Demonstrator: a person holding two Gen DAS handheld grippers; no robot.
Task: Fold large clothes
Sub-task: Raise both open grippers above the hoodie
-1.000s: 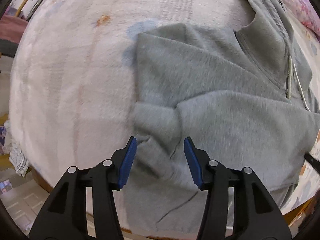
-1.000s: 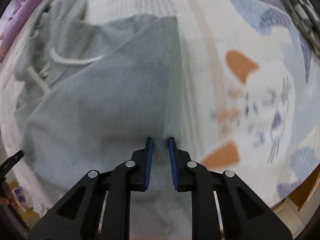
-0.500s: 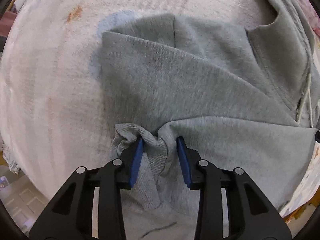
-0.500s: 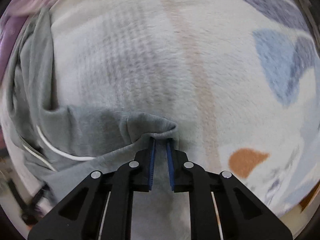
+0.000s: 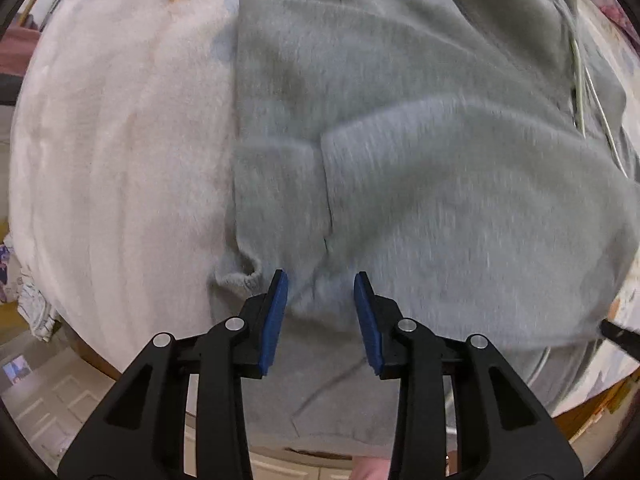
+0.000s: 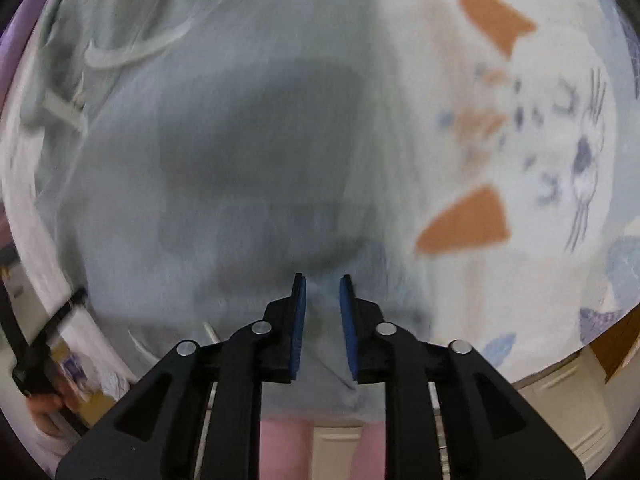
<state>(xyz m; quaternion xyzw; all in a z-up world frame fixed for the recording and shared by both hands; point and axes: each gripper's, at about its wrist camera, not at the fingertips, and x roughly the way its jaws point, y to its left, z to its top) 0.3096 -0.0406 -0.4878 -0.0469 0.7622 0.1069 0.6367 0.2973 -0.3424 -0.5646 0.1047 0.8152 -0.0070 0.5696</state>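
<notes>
Step in hand, by judgement: near hem of the grey hooded sweatshirt [image 5: 400, 160] is to be taken and folded away toward the hood.

- Sweatshirt is laid flat on the blanket [image 5: 120, 160], hood and white drawstring [image 5: 578, 80] at the far side, sleeves folded in across the body, near hem draped over the near edge.
- Left gripper [image 5: 320, 280]: jaws set at a medium gap over the near-left part of the body. Cloth is seen between them. Whether it is pinched cannot be told, since the frame is smeared.
- A ribbed cuff [image 5: 236, 276] is bunched just left of the left pad, outside the jaws.
- Right gripper [image 6: 322, 280]: jaws narrow and opening. Grey cloth is seen through the gap, with no pinch visible.

To do it well:
- Both hem corners should be gripped through all layers, with the cuff tucked in first.
- Both sides should be lifted level and together so the sleeves are not dragged out.
- The drawstring should be kept inside the fold.

Surface: pale fleece blanket with a cat print [image 6: 580, 140] and orange patches, soft, so cloth is likely to cling and creep.

Room: wooden edge [image 5: 92, 356] is seen under the blanket, pale floor [image 5: 48, 392] below it, purple fabric [image 6: 16, 20] at the far side.
</notes>
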